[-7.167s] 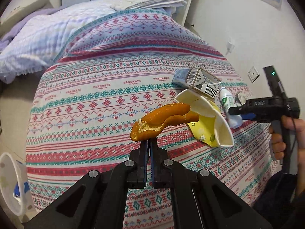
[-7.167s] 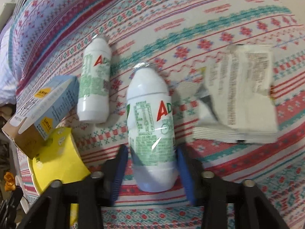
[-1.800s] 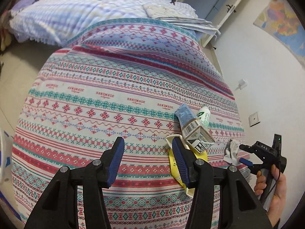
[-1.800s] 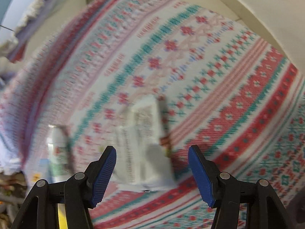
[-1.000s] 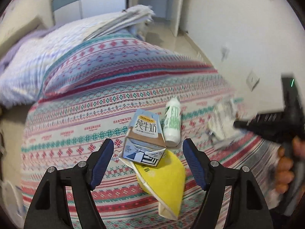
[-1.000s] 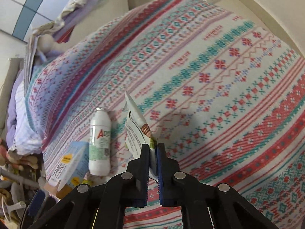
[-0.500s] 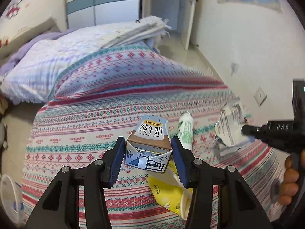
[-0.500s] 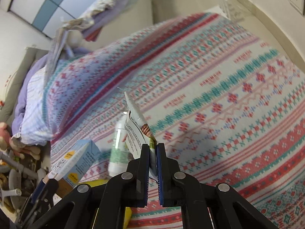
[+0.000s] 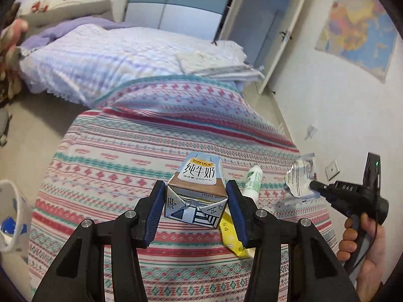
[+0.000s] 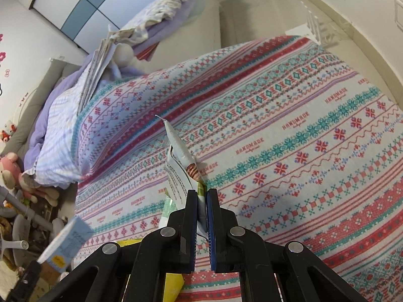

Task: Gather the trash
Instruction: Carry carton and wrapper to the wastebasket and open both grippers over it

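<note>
Left hand-held gripper (image 9: 196,202) clamps a milk carton (image 9: 197,192) at lower centre; right hand-held gripper (image 10: 201,198) pinches a crumpled wrapper (image 10: 180,161) above the bed (image 10: 302,151).

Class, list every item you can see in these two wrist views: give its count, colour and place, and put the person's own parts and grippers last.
milk carton: one, blue and brown, between the left gripper's pads
snack wrapper: one, white and printed, pinched in the right gripper
drink bottle: one, white with green print, lying on the bedspread right of the carton
paper cup: one, yellow, flattened, on the bedspread below the carton
patterned bedspread: one, red, teal and white
bin: one, white, on the floor at left
map: one, multicoloured, on the wall
plush toy: one, pink, beside the bed
hand: one, holding the right gripper's handle
left gripper: black, blue pads
right gripper: black, blue pads
</note>
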Tool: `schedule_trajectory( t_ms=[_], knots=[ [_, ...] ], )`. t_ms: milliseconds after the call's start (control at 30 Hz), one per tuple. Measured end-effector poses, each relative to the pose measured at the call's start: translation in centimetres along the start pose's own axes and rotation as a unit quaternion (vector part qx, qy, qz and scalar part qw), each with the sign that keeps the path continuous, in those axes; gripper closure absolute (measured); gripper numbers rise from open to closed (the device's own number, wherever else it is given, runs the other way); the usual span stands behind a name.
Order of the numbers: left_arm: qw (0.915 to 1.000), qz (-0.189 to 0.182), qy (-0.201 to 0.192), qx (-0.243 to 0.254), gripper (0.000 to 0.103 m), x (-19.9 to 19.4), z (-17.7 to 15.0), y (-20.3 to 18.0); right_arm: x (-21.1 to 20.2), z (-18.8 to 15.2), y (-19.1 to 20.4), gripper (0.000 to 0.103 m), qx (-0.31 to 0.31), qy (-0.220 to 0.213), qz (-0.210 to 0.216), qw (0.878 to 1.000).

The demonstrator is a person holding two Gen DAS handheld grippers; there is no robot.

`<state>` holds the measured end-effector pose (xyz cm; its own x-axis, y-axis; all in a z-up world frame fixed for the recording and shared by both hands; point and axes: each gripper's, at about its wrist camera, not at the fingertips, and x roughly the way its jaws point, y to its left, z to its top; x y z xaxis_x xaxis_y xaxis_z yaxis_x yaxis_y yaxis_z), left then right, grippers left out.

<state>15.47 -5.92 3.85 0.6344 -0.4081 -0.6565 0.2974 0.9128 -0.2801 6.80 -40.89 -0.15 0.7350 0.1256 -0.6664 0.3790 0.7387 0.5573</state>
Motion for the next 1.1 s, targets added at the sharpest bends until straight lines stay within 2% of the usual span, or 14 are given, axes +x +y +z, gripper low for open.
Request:
schedule_trajectory(
  t_ms=[633,900,1100],
  knots=[
    [0.9971,0.026,-0.025,-0.067,0.051,-5.0,-0.3,9.0,-2.2,-1.4,4.1,0.098,-0.067,-0.043,0.068,0.994],
    [0.9941,0.047,-0.033,-0.092,0.051,-7.0,-1.0,13.6,-1.2,-3.8,8.1,0.098,-0.118,-0.031,0.090,0.988],
    [0.9904,0.061,-0.033,-0.120,0.051,-8.0,-1.5,17.4,0.8,-7.1,12.4,0.097,-0.165,0.000,0.108,0.980]
  ],
)
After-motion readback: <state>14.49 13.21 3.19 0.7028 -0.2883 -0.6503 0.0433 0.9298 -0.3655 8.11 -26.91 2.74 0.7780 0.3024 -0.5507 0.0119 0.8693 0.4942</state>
